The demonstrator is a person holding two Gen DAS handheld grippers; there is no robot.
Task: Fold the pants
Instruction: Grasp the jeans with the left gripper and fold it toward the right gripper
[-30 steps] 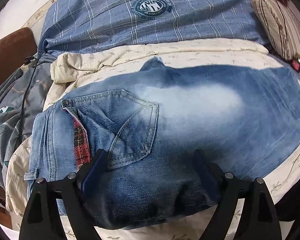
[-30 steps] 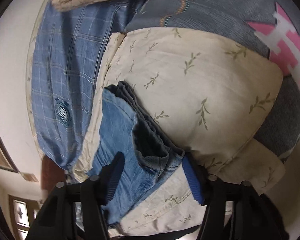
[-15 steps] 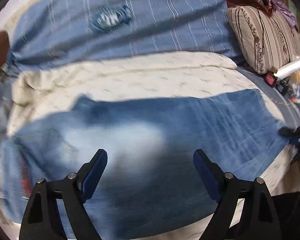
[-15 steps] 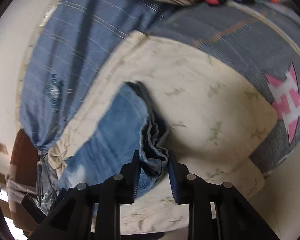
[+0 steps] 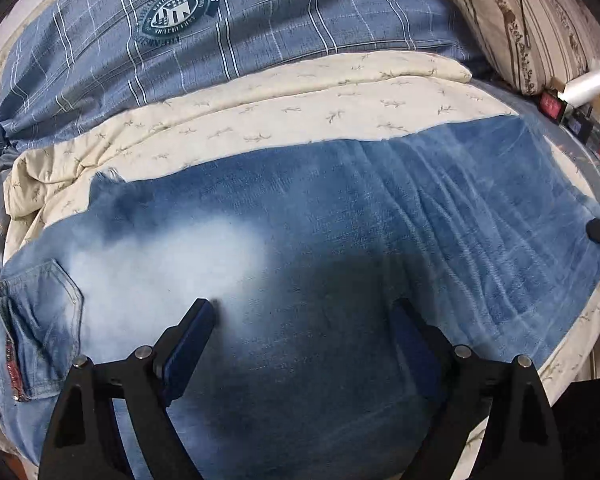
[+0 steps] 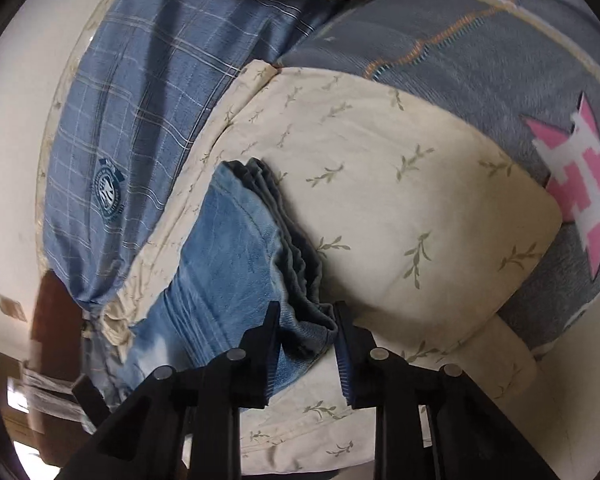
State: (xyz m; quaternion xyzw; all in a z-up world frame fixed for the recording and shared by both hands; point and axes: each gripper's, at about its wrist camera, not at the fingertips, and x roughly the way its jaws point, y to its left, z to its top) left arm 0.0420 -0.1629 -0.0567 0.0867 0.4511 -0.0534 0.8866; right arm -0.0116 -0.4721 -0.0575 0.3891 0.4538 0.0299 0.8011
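Between the blue pads of the right tongs [image 6: 306, 322] sits the bunched hem end of the jeans [image 5: 320, 280], and the jaws are closing on it, the denim layers already pinched into a wad between them. From that end the pants run away toward the left tongs [image 5: 304, 344], so their long axis lies straight between the two hands, stretched flat across the cream leaf-print quilt [image 5: 284, 120] on the bed. The left tongs stand wide, jaws opening a touch further, with nothing gripped; they tilt down over the pale, faded thigh area, with the back pocket [image 5: 40, 320] and waistband off to their left side and the leg trailing away to their right. The right hand is clearly the nearer one to the cuffs, and in the left view a dark tip of its tool shows at the far right edge of the denim. Both tools point steeply down at the bed. My guess is the coming move carries the hem end along the length of the pants toward the waist, so the fold hinges on the right grip holding all the layers. A blue plaid pillow [image 5: 240, 32] lies beyond the quilt.
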